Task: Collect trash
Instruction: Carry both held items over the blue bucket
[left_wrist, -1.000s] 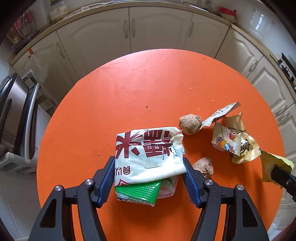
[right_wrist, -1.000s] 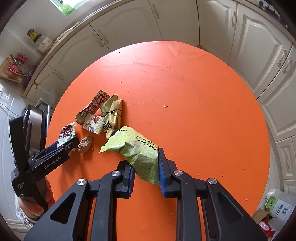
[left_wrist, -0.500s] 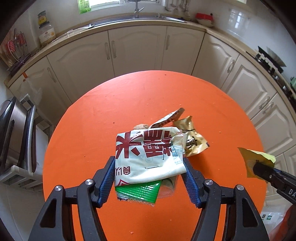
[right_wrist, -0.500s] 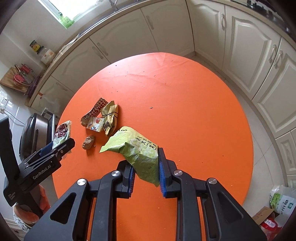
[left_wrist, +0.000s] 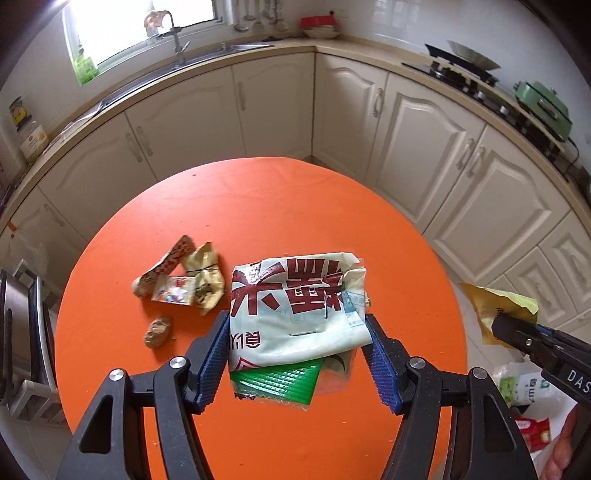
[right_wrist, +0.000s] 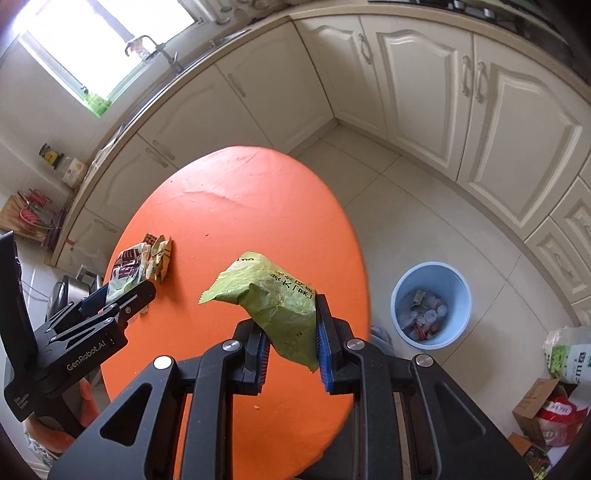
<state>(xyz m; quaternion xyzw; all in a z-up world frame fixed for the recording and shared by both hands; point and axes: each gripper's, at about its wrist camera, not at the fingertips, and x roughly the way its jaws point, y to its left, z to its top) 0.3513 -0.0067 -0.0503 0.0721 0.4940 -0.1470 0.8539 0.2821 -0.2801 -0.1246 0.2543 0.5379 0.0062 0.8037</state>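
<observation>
Blue bin (right_wrist: 431, 305) holds trash; left fingers (left_wrist: 297, 358) clamp white bag (left_wrist: 295, 314), right fingers (right_wrist: 290, 353) green wrapper (right_wrist: 280, 299).

The left gripper (left_wrist: 297, 354) clamps a white wrapper with red characters (left_wrist: 295, 314) between its blue pads (left_wrist: 380, 365), with a green ribbed packet (left_wrist: 277, 382) and a scrap of clear film tucked under it, all held above the round orange table (left_wrist: 258, 206). On the table to the left lie a bunch of crumpled gold and red-checked wrappers (left_wrist: 188, 275) and, just below them, a brown lump (left_wrist: 158, 331). At the right edge the right gripper (left_wrist: 496, 326) reaches in, pinching a yellow-green packet (left_wrist: 496, 302) beyond the table's rim, with cream cabinets (left_wrist: 417, 147) curving behind.
</observation>
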